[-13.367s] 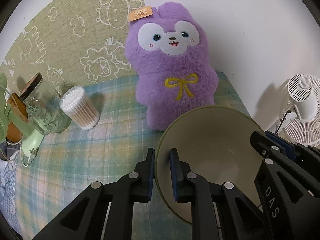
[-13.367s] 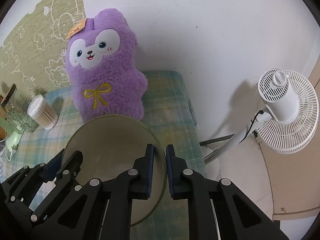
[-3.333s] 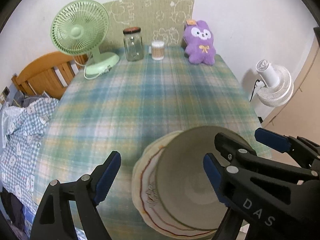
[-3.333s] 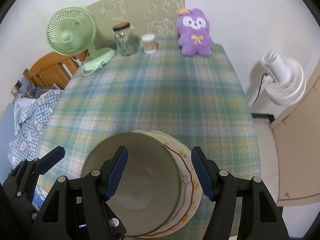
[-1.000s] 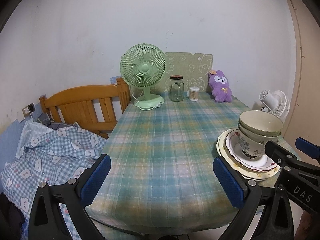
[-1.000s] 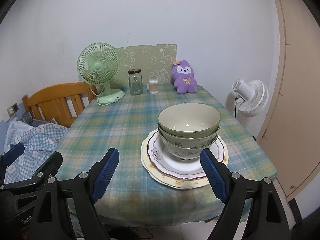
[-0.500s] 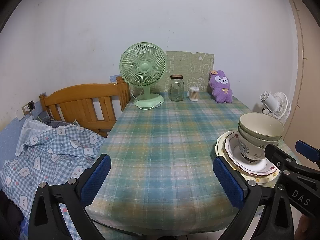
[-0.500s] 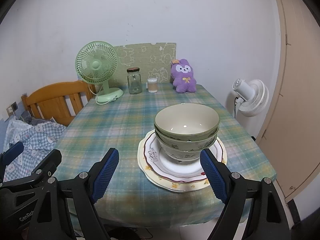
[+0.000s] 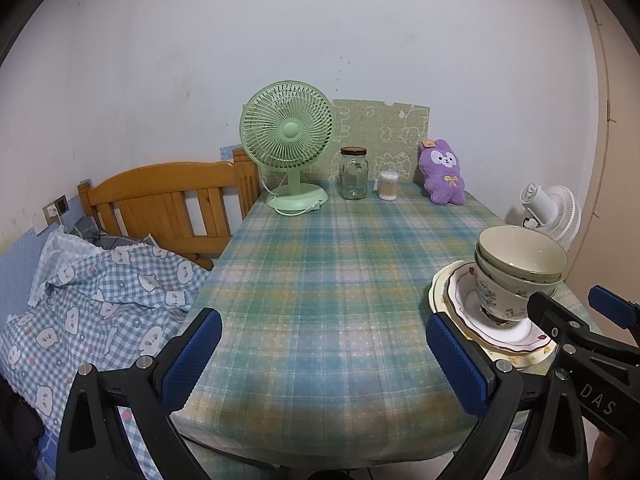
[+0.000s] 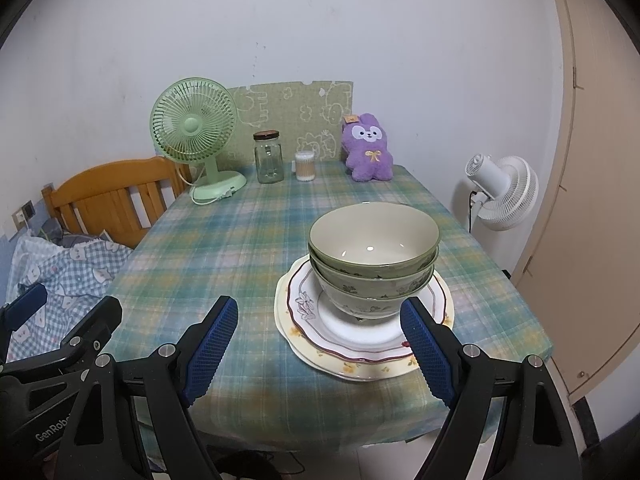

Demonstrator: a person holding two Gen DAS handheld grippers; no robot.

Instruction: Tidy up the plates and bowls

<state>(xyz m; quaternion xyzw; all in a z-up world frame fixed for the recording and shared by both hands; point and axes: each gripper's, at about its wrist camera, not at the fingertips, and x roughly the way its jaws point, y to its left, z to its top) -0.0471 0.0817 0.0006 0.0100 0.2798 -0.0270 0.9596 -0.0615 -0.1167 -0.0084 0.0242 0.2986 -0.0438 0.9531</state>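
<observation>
Green-rimmed bowls (image 10: 374, 256) sit nested in a stack on stacked plates (image 10: 308, 316) near the front right of the checked table (image 10: 224, 248); the same bowls (image 9: 520, 268) and plates (image 9: 452, 300) show at the right of the left wrist view. My right gripper (image 10: 320, 344) is open, held back from the table's front edge, with nothing between its blue pads (image 10: 212, 340). My left gripper (image 9: 324, 360) is open too, to the left of the stack, empty. The right gripper's finger (image 9: 576, 336) crosses in front of the plates there.
At the table's far end stand a green desk fan (image 10: 196, 136), a glass jar (image 10: 269, 158), a tub of cotton swabs (image 10: 305, 166) and a purple plush toy (image 10: 368, 148). A wooden bed frame (image 9: 168, 204) with checked bedding (image 9: 92, 304) lies left; a white floor fan (image 10: 500, 188) stands right.
Over the last second the view has barely shifted and the stack sits unmoved. Earlier, both grippers held a bowl by the plush toy, then let it go on the stack and pulled back.
</observation>
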